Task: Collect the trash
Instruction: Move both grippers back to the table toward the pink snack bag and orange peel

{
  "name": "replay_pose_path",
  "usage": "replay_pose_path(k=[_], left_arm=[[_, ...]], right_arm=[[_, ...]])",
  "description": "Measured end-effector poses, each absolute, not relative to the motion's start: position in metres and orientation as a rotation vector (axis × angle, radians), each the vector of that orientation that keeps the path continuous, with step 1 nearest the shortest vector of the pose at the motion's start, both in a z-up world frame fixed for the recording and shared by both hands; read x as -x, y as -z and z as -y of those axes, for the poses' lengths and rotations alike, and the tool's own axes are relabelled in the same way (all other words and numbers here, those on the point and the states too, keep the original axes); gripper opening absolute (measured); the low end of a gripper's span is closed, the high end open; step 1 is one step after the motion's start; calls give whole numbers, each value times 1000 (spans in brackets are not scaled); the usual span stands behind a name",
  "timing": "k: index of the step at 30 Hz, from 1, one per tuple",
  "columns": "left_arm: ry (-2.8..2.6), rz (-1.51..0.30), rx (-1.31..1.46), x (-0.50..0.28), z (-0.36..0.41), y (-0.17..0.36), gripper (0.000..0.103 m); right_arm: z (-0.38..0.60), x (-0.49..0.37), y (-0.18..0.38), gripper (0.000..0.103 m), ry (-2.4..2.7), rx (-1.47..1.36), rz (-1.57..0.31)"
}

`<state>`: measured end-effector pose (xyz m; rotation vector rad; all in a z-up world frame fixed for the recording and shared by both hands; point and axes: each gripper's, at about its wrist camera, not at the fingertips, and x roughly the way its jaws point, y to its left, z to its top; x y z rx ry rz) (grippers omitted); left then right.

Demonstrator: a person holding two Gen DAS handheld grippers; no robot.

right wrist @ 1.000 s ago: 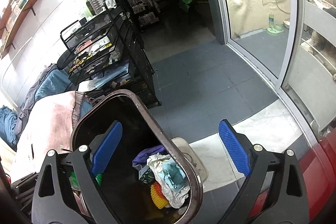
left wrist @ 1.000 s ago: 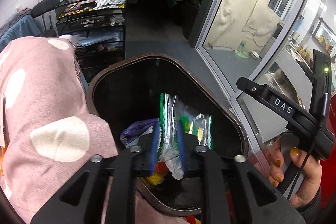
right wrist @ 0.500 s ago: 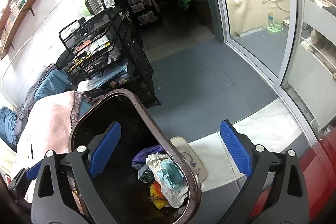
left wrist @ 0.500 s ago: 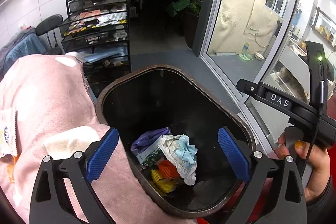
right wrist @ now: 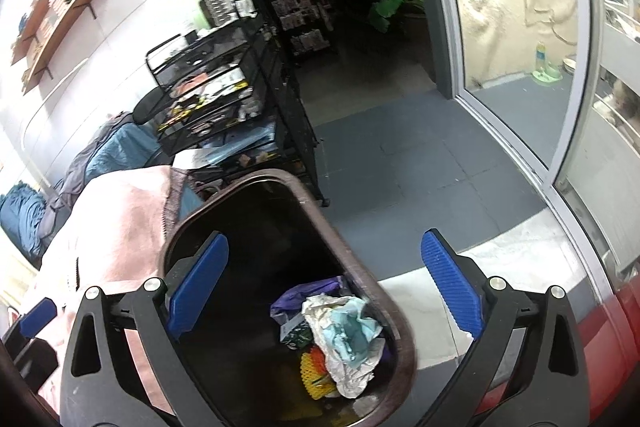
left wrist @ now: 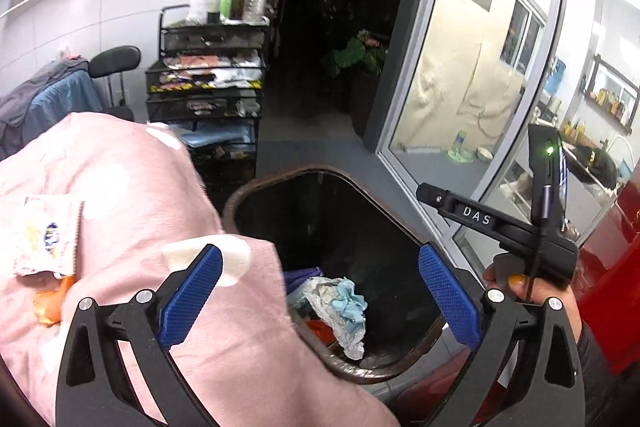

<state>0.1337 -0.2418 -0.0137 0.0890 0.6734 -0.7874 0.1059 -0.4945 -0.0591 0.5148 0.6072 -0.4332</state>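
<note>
My left tongs (left wrist: 316, 301), clamped on a foil wrapper a second ago, are now standing wide and empty, swinging toward the pink blanket (left wrist: 132, 211). The wrapper is lying unseen inside the bin (right wrist: 376, 283). My right tongs (right wrist: 324, 291) are hovering wide above its trash pile (right wrist: 348, 339). A torn packet (left wrist: 48, 239) is waiting near the blanket's left edge, probably next.

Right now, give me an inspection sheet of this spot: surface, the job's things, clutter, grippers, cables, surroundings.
Surface: pink blanket with white spots beside the bin.
Job's things: brown-rimmed bin holds crumpled paper, a purple bag and yellow netting; a torn wrapper lies on the blanket.
Clutter: orange scrap under the wrapper.
Grippers: left gripper open, empty; right gripper open, empty.
Cables: one black cable on the right handle.
Surroundings: black wire rack with bottles, potted plant, glass door.
</note>
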Motion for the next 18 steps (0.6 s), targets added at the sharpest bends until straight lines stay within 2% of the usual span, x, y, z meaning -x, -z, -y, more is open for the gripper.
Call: replay_pose_path(k=[7,14,18], left_arm=[[700,-637,-16,-139,194,8,97],[603,-556,-88,-140,151,7,97],[533,-588,-91,-148,122,9,97]], right_arm=[[451,-122,44,96,326,-452,-611],[393,-146,25,97,167,-383,-619],[350,-163,16,97,43,-326,-640]])
